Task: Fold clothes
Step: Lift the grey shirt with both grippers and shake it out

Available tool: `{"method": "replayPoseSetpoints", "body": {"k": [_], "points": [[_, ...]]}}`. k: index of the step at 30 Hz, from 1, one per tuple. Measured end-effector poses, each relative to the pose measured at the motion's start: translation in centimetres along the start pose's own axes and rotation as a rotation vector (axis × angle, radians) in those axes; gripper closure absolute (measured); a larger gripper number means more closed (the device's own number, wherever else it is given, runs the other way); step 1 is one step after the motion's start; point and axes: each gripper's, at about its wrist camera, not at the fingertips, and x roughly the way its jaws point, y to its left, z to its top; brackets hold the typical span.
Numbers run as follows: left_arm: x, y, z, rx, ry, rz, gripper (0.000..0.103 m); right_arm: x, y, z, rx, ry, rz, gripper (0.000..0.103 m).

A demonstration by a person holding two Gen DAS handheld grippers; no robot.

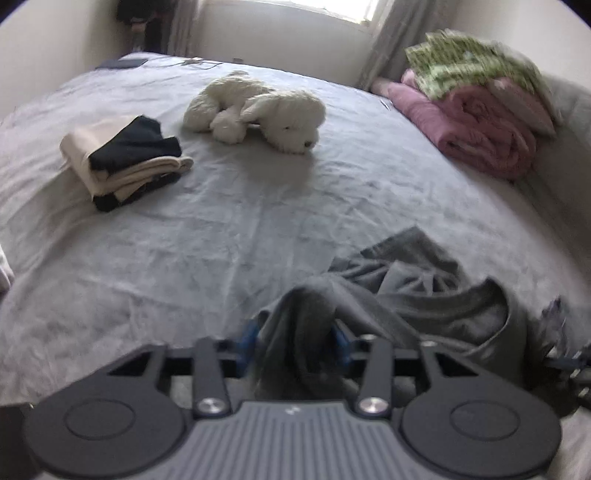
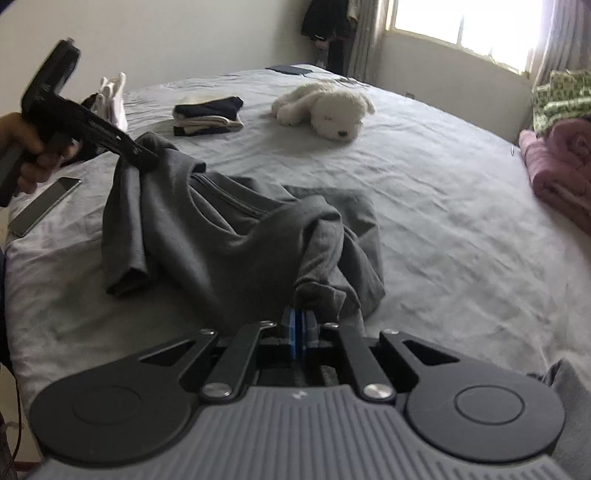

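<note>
A white plush dog (image 1: 258, 110) is lying on its side near the middle of the bed (image 1: 221, 229), which is wearing a wrinkled pale grey sheet. A phone (image 2: 44, 205) is resting flat at the bed's near left edge. Rolled pink blankets (image 1: 476, 125) are sitting against the right side, carrying a green patterned cloth (image 1: 469, 62). Daylight is coming through the window (image 2: 465, 29).

The shirt (image 2: 221, 236) is dark grey on a pale grey sheet (image 1: 221, 229). The stuffed dog (image 1: 258, 110) is white. The folded pile (image 1: 125, 162) alternates cream and black. A pink blanket (image 1: 476, 122) carries a green-and-white patterned cloth (image 1: 465, 62). Gripper pads (image 2: 293, 332) are blue.
</note>
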Motion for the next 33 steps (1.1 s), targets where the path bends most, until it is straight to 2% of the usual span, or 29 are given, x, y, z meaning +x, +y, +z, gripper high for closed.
{"method": "replayPoseSetpoints", "body": {"k": [2, 3, 4, 6, 14, 15, 16, 19, 20, 22, 23, 24, 25, 29, 30, 32, 33], "points": [[0.2, 0.8, 0.2, -0.064, 0.01, -0.02, 0.057, 0.2, -0.6, -0.1, 0.037, -0.01, -0.007, 0.089], [0.4, 1.0, 0.3, -0.084, 0.017, -0.021, 0.057, 0.4, -1.0, 0.0, 0.057, -0.019, -0.011, 0.084], [0.7, 1.0, 0.4, -0.086, 0.023, -0.021, 0.057, 0.5, -1.4, 0.0, 0.076, -0.027, -0.014, 0.073], [1.2, 0.9, 0.4, -0.091, 0.034, -0.02, 0.057, 0.8, -1.6, 0.0, 0.082, -0.032, -0.022, 0.068], [3.1, 0.4, 0.5, -0.087, 0.073, -0.011, 0.059, 1.4, -2.3, -0.7, 0.105, -0.02, -0.071, 0.068], [3.4, 0.2, 0.4, -0.084, 0.079, -0.009, 0.062, 1.4, -2.3, -0.8, 0.107, -0.018, -0.079, 0.068], [3.5, 0.2, 0.4, -0.083, 0.083, -0.007, 0.069, 1.5, -2.4, -0.9, 0.108, -0.017, -0.087, 0.068], [3.7, 0.5, 0.4, -0.098, 0.088, -0.006, 0.073, 1.2, -2.8, -0.7, 0.135, -0.045, -0.085, 0.068], [3.8, 0.6, 0.5, -0.103, 0.089, -0.005, 0.073, 1.0, -3.1, -0.7, 0.153, -0.062, -0.077, 0.068], [3.9, 0.7, 0.5, -0.113, 0.092, -0.004, 0.07, 1.0, -3.8, -0.4, 0.195, -0.068, -0.062, 0.06], [3.9, 0.8, 0.5, -0.118, 0.094, -0.004, 0.066, 1.3, -4.0, -0.3, 0.196, -0.058, -0.064, 0.06], [4.0, 0.9, 0.5, -0.122, 0.095, -0.003, 0.055, 1.5, -4.1, -0.3, 0.196, -0.047, -0.068, 0.06], [4.0, 1.0, 0.5, -0.127, 0.097, -0.003, 0.054, 1.8, -4.1, -0.4, 0.19, -0.034, -0.078, 0.06], [4.3, 1.2, 0.5, -0.144, 0.108, -0.016, 0.058, 2.7, -4.6, -1.1, 0.231, 0.004, -0.048, 0.06], [4.3, 1.0, 0.4, -0.139, 0.109, -0.02, 0.066, 2.7, -4.3, -1.3, 0.214, 0.009, -0.051, 0.061], [4.4, 0.7, 0.3, -0.128, 0.11, -0.026, 0.077, 2.6, -3.8, -1.4, 0.184, 0.013, -0.059, 0.078], [4.4, 0.5, 0.3, -0.12, 0.108, -0.026, 0.084, 2.5, -3.6, -1.4, 0.172, 0.01, -0.065, 0.093]]}}
